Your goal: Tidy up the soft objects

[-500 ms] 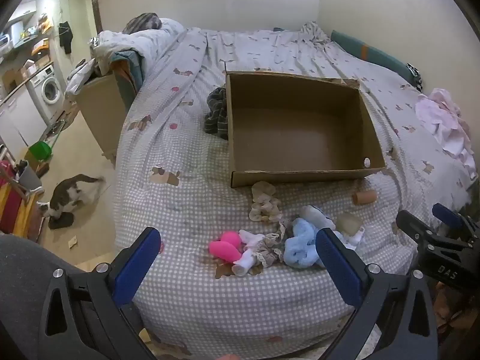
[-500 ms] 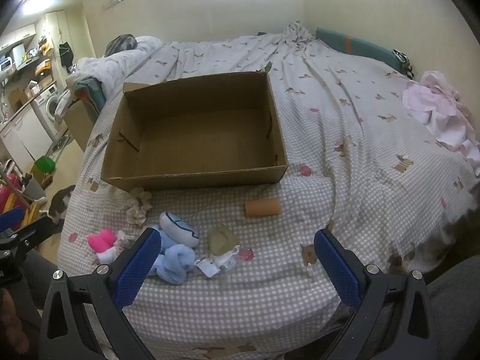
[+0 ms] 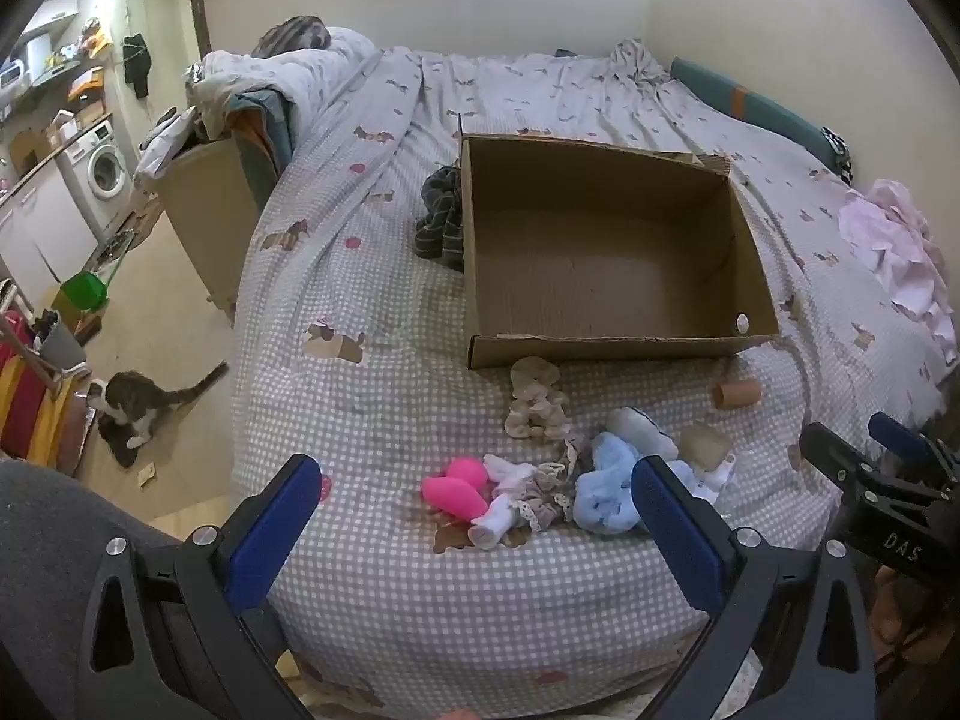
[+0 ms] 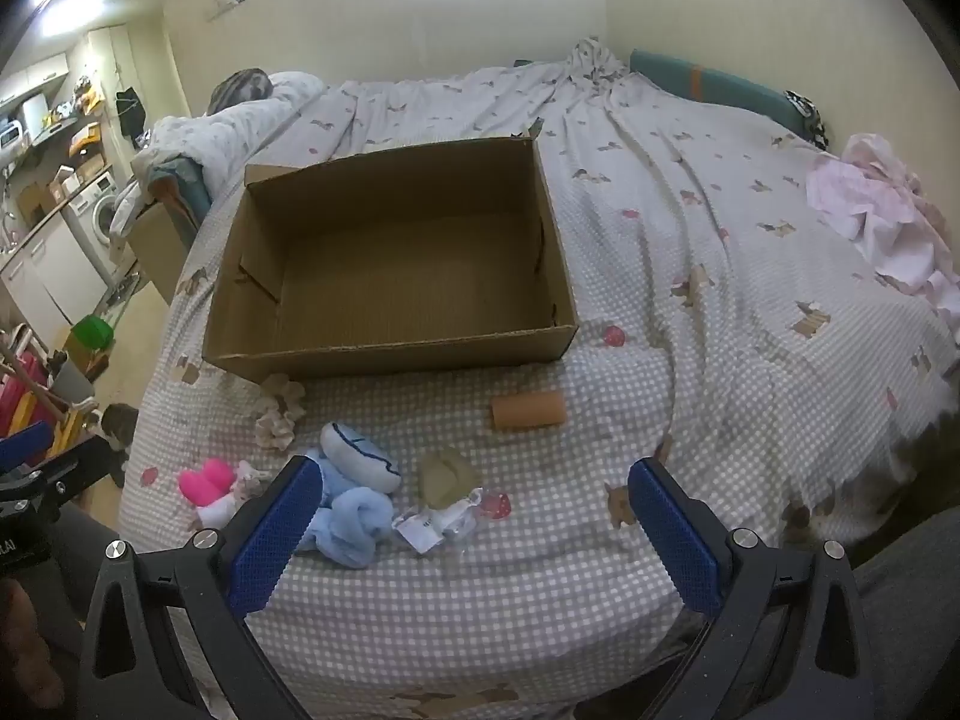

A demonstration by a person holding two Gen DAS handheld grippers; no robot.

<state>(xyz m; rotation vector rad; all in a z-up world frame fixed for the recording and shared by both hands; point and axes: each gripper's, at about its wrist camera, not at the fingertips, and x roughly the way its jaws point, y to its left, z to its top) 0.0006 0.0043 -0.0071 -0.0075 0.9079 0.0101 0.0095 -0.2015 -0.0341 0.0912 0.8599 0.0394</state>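
Note:
An open cardboard box lies empty on the checked bedspread. Before it lie several soft things: a pink item, a light blue cloth, a white and blue item, a beige ruffled piece, a small white sock and a tan roll. My left gripper stands open above the pile, holding nothing. My right gripper is open too, over a greenish item with a tag.
A dark striped cloth lies left of the box. Pink clothing is heaped at the bed's right edge. On the floor at left sit a cat, a green bowl and a washing machine.
Both views have hardly shifted. On the floor the cat has turned and now sits facing left.

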